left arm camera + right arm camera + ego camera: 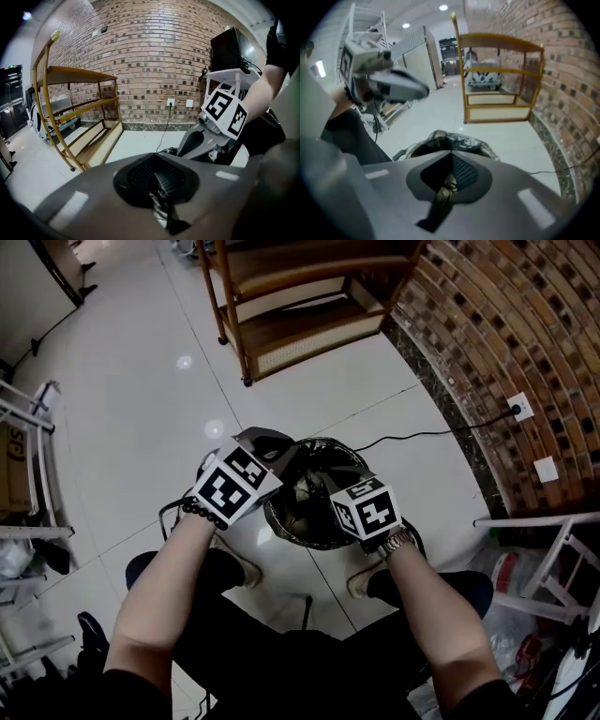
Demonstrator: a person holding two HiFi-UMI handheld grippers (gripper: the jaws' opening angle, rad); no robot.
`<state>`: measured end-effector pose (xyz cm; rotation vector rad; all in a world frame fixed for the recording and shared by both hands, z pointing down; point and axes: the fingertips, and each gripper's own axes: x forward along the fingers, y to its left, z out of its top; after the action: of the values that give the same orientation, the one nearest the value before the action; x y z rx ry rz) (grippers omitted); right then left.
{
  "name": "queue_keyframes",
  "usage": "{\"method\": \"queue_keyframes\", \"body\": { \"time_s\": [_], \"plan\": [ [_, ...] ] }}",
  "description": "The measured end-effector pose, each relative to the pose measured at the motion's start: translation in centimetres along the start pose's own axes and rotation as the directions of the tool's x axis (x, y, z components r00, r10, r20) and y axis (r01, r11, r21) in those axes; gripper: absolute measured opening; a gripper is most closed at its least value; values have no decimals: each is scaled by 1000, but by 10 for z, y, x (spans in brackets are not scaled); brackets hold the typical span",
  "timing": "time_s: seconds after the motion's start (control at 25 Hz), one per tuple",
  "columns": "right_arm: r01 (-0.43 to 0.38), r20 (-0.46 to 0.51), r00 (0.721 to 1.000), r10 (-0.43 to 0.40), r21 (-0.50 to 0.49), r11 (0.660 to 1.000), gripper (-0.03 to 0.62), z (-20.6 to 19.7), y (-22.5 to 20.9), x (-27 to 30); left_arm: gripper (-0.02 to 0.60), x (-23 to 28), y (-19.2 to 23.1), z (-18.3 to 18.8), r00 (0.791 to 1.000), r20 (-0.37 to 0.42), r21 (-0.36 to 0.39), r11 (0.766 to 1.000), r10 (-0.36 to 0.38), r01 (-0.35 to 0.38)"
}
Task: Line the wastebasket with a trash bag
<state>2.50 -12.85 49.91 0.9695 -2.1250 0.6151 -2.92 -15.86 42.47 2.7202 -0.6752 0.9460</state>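
Observation:
A round black mesh wastebasket (pixel 281 521) stands on the white floor between the person's feet, with a dark glossy trash bag (pixel 314 486) bunched inside and over its rim. My left gripper (pixel 270 448) hangs over the basket's left rim, shut on a pinch of bag film (pixel 160 210). My right gripper (pixel 328 495) is over the right side of the basket, shut on a twisted strip of the bag (pixel 442 196). The right gripper view shows the basket (pixel 452 142) below, its rim wrapped in film, and the left gripper (pixel 401 89) up at the left.
A wooden shelf unit (pixel 300 306) stands beyond the basket, and a curved brick wall (pixel 506 343) runs along the right. A black cord (pixel 422 435) crosses the floor to a wall outlet (pixel 518 407). White racks stand at left (pixel 28 427) and right (pixel 553 559).

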Motion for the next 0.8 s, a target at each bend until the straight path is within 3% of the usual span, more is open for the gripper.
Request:
{"method": "queue_keyframes", "body": {
  "time_s": [0.24,0.48,0.8],
  "plan": [
    [62,79,995,-64,26,998,2,1,-8,-50,5,-7,-43,-7,1000,7,-60,998,-5,6],
    [106,117,987,-108,27,994,2,-12,-5,-76,5,-14,-67,-22,998,29,-169,984,59,-54],
    [110,134,985,-112,20,994,2,-31,19,-82,5,-15,-102,-32,994,41,-172,981,101,-93]
  ]
}}
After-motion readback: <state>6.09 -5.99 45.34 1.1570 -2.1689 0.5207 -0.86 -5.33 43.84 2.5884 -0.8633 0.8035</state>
